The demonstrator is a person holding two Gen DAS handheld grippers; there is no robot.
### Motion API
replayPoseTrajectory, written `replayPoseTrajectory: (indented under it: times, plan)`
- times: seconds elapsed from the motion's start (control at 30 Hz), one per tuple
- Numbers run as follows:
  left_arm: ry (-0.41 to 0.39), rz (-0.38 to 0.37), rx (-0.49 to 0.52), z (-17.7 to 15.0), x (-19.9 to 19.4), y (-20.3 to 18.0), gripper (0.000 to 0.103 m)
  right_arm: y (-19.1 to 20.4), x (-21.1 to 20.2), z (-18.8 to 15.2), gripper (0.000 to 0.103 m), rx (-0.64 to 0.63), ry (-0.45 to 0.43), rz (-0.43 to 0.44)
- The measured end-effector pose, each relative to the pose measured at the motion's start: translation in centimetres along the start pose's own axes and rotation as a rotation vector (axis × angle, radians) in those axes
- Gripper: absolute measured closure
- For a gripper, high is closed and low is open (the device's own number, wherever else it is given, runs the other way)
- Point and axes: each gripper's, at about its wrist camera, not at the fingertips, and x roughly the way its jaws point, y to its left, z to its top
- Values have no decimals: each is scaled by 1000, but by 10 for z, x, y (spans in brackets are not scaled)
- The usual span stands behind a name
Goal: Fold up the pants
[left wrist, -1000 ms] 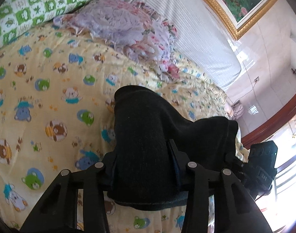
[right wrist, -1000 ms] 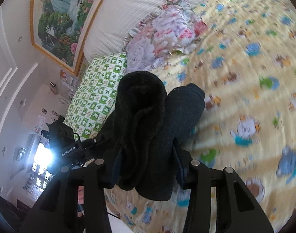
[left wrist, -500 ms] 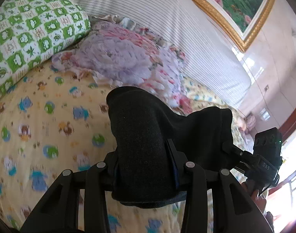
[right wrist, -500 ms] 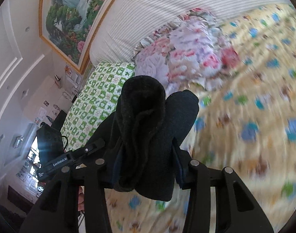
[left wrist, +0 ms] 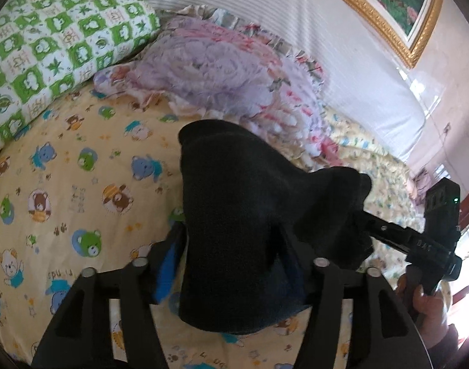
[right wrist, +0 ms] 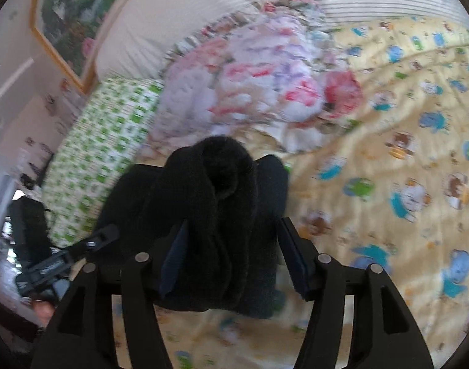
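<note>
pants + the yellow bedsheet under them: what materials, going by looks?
Pants: thick black knit or fleece, matte; the fuzzy nap at the bunched edge in the right wrist view suggests a plush lining. Exact fibre unclear.
Bedsheet: thin woven fabric, probably cotton or a blend, matte, yellow with a printed bear pattern; it shows shallow soft creases.

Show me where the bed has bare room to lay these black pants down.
Open yellow bear-print sheet lies left of the pants, below the green checkered pillow; more lies right of them in the right wrist view. The head end is crowded by the floral bundle. Both grippers, left and right, hold the pants.
</note>
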Motion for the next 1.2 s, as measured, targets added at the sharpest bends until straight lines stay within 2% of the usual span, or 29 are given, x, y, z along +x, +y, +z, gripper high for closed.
replayPoseTrajectory:
  times: [0.07, 0.2, 0.43, 0.67, 0.73, 0.8, 1.0, 1.2]
  plan:
    - [-2, 6, -12, -3, 2, 3, 31, -8, 0, -1, 36, 16, 6, -21]
    - [7, 24, -25, -8, 7, 6, 27, -18, 3, -3, 36, 32, 10, -43]
    - [-15, 68, 17, -10, -4, -6, 28, -19, 3, -4, 32, 34, 3, -47]
    - [-25, 56, 33, -17, -21, -14, 28, 2, -24, -9, 30, -24, -57, 7]
    - [-29, 60, 42, -20, -25, -15, 26, 12, -32, -11, 23, -60, -65, 22]
    - [-32, 70, 57, -24, -29, -17, 25, 21, -38, -15, 17, -90, -65, 32]
    - [-22, 77, 67, -36, -41, -18, 23, 47, -46, -30, 13, -203, -48, 42]
    - [-15, 114, 82, -46, -49, -21, 23, 54, -48, -44, 12, -237, -31, 42]
